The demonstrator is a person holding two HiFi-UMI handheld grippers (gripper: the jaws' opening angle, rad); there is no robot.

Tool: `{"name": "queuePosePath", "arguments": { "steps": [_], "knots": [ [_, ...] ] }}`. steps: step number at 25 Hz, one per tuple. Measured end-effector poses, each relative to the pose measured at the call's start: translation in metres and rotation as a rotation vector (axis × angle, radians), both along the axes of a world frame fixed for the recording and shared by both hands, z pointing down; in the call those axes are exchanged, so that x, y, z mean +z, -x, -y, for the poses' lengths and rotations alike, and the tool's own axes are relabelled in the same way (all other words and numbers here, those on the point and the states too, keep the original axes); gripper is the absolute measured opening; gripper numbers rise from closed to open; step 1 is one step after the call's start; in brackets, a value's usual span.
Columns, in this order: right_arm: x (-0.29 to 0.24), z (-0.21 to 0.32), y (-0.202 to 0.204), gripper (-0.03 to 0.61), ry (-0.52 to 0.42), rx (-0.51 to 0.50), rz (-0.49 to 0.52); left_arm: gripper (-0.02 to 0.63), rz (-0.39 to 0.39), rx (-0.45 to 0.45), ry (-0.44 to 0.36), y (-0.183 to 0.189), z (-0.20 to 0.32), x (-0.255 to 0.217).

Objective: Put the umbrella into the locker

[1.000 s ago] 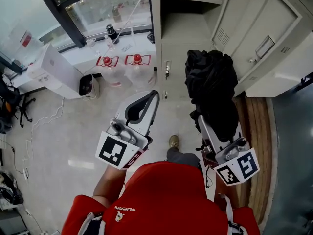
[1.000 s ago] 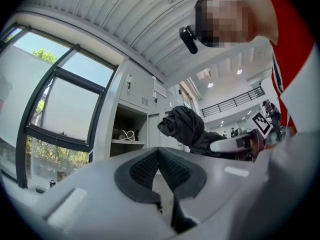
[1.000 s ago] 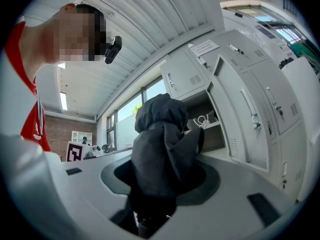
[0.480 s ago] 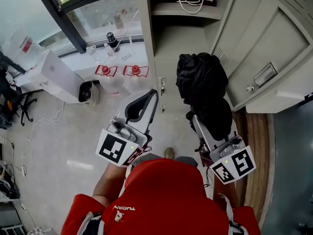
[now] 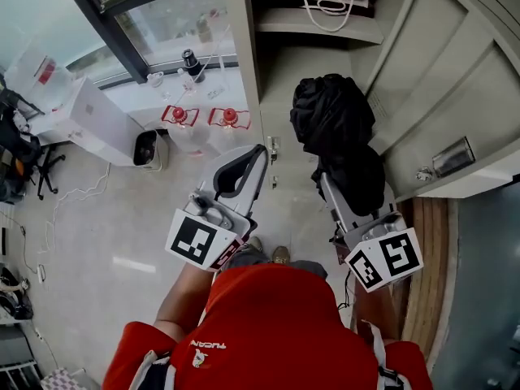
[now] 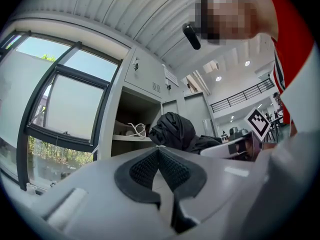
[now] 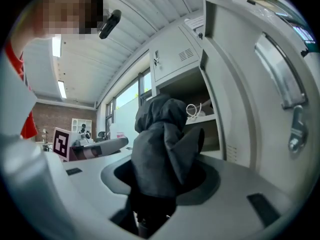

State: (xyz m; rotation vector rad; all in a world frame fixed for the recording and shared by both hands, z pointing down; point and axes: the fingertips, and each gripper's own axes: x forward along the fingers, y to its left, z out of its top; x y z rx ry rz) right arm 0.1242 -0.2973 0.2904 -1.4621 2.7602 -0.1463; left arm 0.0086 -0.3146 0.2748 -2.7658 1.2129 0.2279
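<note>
While only the head view shows the glossy pale floor [image 5: 106,218] at the left, the left gripper [image 5: 257,156] view shows its ribbed black pads pressed together on nothing. The right gripper [image 5: 327,187] clamps the crumpled black fabric umbrella [image 5: 331,114], held in front of the open grey metal locker [image 5: 313,63]. Its flat door [image 5: 443,80] stands swung wide at the right, leaving the compartment below the shelf [image 5: 325,24] unblocked.

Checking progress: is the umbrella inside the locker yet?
Out. The right tool grips the umbrella in front of the open locker.
</note>
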Motion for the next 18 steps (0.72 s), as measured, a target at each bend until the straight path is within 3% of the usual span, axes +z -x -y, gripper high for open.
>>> {"name": "queuePosePath", "arguments": {
  "steps": [18],
  "knots": [
    [0.060,0.154,0.029,0.199,0.182,0.128,-0.443,0.005,-0.028,0.017,0.049,0.026,0.081,0.031]
  ]
}}
